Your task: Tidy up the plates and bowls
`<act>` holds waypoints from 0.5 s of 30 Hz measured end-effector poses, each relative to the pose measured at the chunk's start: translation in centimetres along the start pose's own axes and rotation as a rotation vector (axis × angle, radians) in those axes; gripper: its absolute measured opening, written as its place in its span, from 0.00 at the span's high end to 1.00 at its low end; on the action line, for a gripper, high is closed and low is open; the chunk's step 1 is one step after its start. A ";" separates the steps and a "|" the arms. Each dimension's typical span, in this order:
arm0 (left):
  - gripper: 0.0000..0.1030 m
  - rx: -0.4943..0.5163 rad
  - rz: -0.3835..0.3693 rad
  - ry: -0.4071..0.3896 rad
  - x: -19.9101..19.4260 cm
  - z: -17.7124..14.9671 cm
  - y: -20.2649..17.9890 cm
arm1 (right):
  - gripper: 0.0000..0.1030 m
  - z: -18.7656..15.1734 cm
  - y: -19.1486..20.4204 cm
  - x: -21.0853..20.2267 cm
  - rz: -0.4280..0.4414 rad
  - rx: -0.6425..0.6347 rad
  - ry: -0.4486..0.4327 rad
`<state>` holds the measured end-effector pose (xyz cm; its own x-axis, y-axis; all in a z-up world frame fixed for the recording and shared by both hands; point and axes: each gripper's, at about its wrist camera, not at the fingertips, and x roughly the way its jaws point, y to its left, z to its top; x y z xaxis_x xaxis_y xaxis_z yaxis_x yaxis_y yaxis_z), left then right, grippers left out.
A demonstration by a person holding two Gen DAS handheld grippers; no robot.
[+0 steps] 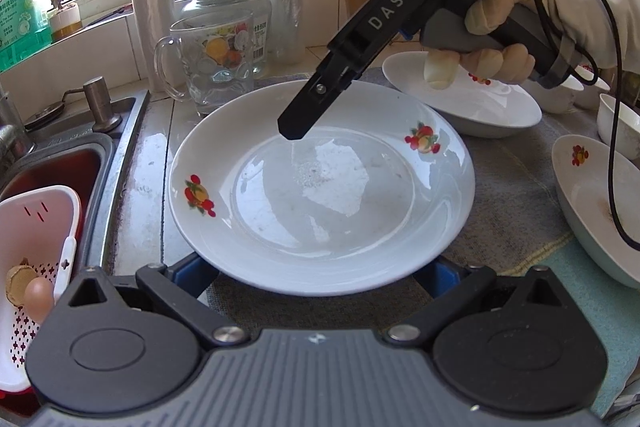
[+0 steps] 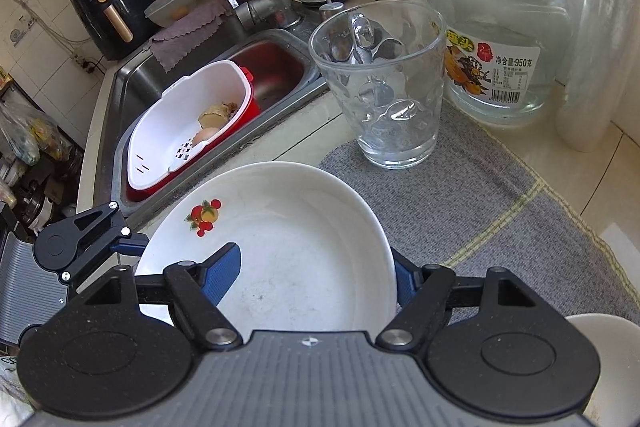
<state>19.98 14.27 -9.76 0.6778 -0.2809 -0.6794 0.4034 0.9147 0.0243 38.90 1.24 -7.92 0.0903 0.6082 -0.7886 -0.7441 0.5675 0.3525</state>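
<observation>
A white deep plate (image 1: 320, 195) with fruit decals lies partly on the grey mat (image 1: 512, 187), beside the sink. My left gripper (image 1: 314, 269) reaches in from the near side. Its blue fingers (image 1: 188, 267) are spread wide and the tips are hidden beneath the plate's near rim, so I cannot see whether they press on it. My right gripper (image 2: 316, 267) straddles the plate's (image 2: 288, 259) opposite rim. One of its fingers (image 2: 224, 275) lies inside the dish and the other sits against the outside of the rim. In the left wrist view, that inner fingertip (image 1: 294, 129) touches the edge of the plate's floor.
Two more decal plates (image 1: 472, 99) (image 1: 592, 211) and white bowls (image 1: 620, 123) stand to the right on the mat. A glass mug (image 2: 384, 87) and a big jar (image 2: 500, 39) stand just behind the plate. The sink (image 2: 132, 87) holds a white colander (image 2: 180, 131).
</observation>
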 end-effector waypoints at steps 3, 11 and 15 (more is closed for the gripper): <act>0.01 -0.002 0.002 0.001 0.1 -0.1 0.1 | 0.20 -0.2 -0.2 0.3 -0.012 0.003 0.006; 0.01 0.022 0.007 -0.001 0.1 0.0 -0.2 | 0.12 -0.5 0.0 0.7 -0.026 -0.009 0.016; 0.01 0.022 0.010 -0.007 -0.2 0.0 -0.3 | 0.04 -0.4 0.5 0.8 -0.032 -0.016 0.016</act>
<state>19.70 14.11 -9.66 0.6866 -0.2736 -0.6736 0.4096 0.9110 0.0475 38.37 1.76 -8.57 0.1039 0.5809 -0.8073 -0.7516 0.5775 0.3188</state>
